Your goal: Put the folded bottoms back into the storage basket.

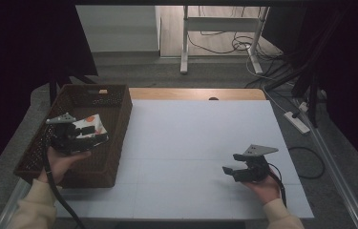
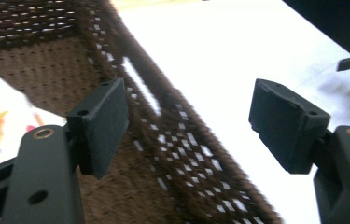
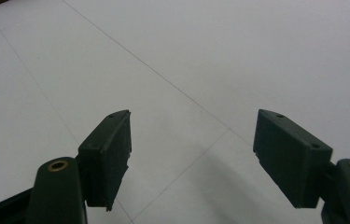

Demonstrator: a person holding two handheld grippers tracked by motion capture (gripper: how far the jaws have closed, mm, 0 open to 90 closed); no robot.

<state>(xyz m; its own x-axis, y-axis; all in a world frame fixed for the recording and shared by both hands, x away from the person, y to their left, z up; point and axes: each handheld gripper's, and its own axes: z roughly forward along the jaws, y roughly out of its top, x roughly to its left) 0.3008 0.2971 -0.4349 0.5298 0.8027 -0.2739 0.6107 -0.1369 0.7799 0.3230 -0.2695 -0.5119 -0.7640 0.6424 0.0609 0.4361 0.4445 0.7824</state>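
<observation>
Packet [image 1: 92, 128] lies flat in basket [image 1: 119, 102], long axis slanting.

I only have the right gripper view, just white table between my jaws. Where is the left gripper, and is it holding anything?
Observer: The left gripper hangs over the brown woven basket at the table's left edge, jaws open, nothing between them.
Operator: Anything inside that basket?
Observer: Yes, a white flat packet with orange prints lies on its floor, below and beside the jaws.
Operator: What is under the left jaws?
Observer: In the left gripper view they straddle the basket's near wall, one jaw over the inside, one over the white table.
</observation>
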